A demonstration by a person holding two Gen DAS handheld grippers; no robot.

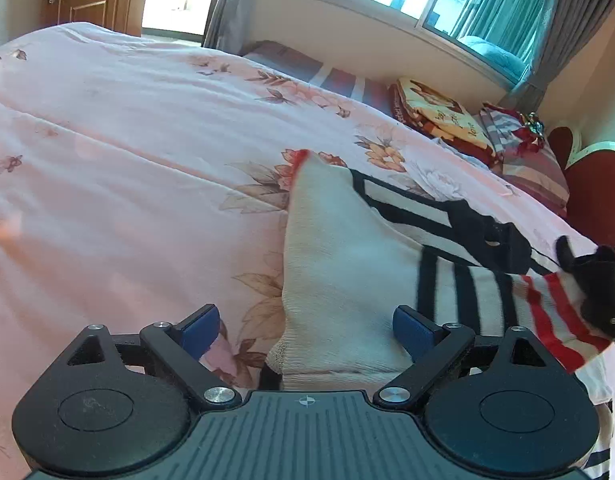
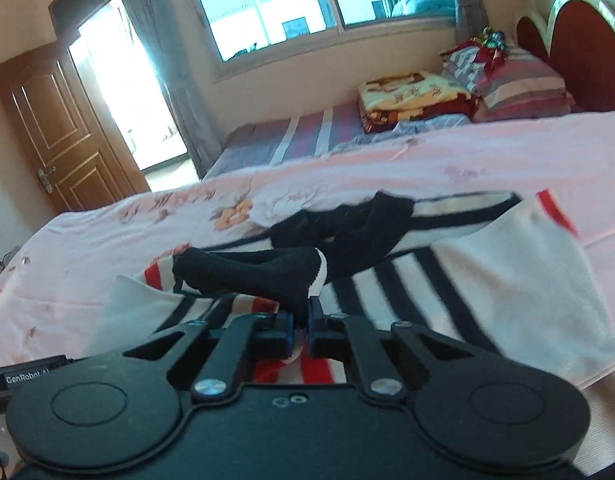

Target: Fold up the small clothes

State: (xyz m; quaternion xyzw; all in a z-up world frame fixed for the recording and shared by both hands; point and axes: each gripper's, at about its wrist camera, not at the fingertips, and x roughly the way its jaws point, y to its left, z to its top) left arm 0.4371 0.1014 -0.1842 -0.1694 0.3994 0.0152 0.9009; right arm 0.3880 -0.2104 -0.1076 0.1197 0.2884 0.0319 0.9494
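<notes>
My right gripper [image 2: 303,320] is clenched on the black cuff [image 2: 251,270] of the striped sweater [image 2: 387,280]; my left gripper [image 1: 305,330] is spread wide, holding nothing, over its white part [image 1: 339,264]. The sweater sprawls across the pink quilt [image 1: 127,160] (barely begun, I'd say): most folds remain.

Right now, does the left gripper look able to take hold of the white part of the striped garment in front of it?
Probably yes: the left gripper is open, and the garment's white part lies between its blue pads with nothing over it. The right gripper pinches a black edge off to the side.
</notes>
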